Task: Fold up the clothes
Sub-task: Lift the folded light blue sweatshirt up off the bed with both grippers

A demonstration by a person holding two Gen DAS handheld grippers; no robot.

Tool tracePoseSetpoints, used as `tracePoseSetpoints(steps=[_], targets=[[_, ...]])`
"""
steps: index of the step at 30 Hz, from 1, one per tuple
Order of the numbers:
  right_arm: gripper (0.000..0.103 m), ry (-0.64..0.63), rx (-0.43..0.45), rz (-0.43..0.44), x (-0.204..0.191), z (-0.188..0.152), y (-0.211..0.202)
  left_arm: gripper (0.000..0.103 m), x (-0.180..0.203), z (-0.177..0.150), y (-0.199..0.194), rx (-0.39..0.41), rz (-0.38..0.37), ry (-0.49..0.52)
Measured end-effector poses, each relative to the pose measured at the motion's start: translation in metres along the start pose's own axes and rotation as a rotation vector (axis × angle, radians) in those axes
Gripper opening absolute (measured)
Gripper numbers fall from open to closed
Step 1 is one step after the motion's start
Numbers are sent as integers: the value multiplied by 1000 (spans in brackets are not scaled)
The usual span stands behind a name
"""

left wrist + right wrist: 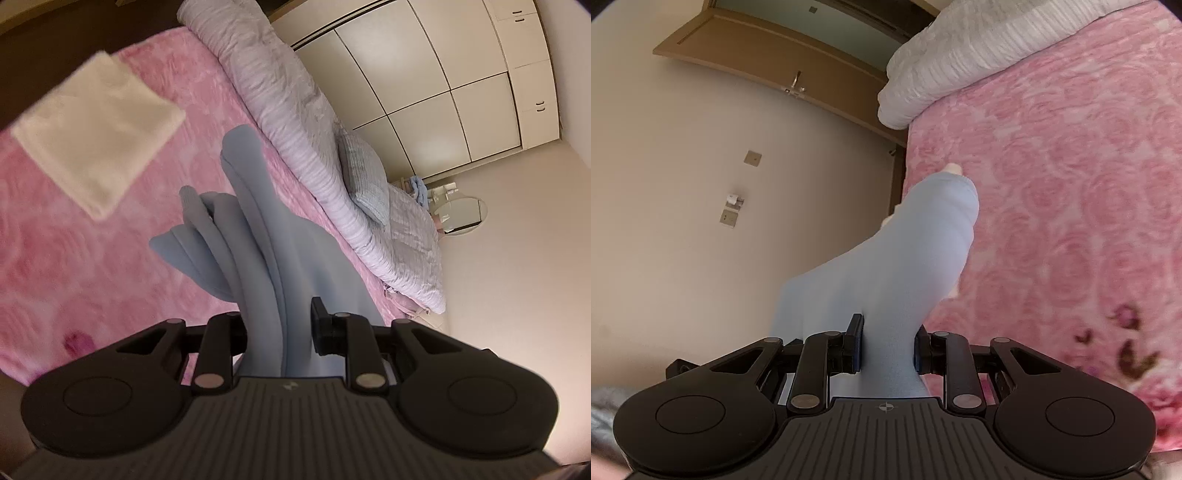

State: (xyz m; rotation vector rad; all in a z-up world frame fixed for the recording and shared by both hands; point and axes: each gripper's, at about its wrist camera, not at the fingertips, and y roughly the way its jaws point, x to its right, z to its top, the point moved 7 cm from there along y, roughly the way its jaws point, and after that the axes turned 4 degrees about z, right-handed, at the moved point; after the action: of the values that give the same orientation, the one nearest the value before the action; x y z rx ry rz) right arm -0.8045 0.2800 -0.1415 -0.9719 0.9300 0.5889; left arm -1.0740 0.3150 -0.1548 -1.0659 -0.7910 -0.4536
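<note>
Left wrist view: the left gripper (pixel 279 332) is pinching a bunched fold of the blue garment (pixel 255 236) between its jaws. The cloth is running up and away from the fingers, with a cuffed sleeve end lying off to the upper left of the jaws. Beyond the fingers the garment is draping over the pink blanket (pixel 74 266). A folded cream towel (pixel 98 133) is lying on the blanket, well ahead and to the left of the gripper, apart from the blue cloth. A rolled grey duvet (pixel 295 122) is stretching along the far edge of the bed, ahead and to the right, with a small grey pillow (pixel 364 181) resting on it. White wardrobe doors (pixel 424 81) are standing farther right.

Right wrist view: the right gripper (pixel 887 347) is clamping another part of the blue garment (pixel 886 258); both pads are pressing on the cloth. The cloth is stretching ahead from the jaws to a ribbed cuff, hanging just over the bed's edge. The pink blanket (pixel 1071 184) is filling the right side. The duvet's (pixel 945 62) end is lying ahead, upper right. A door (pixel 768 55) and a beige wall (pixel 683 166) are lying ahead and to the left.
</note>
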Motion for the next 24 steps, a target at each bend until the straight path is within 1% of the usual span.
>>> tracePoseSetpoints(steps=[3,8,13,15,19,24], targets=[[24,-10,6,-14,-13,10,33,19,-24,34,-1,3,-15,-13],[24,-32,6,-25,-22,36,92,19,-57,92,5,21,-7,-18],[24,-37,1,21,-16,68,154,19,-81,156,18,61,11,38],[24,-45,9,39,-14,83,181,19,-89,181,28,63,11,54],[24,-41,48,36,-11,110,220,19,-105,228,49,54,6,83],[24,-26,123,41,-1,134,260,19,-122,278,75,30,-14,168]])
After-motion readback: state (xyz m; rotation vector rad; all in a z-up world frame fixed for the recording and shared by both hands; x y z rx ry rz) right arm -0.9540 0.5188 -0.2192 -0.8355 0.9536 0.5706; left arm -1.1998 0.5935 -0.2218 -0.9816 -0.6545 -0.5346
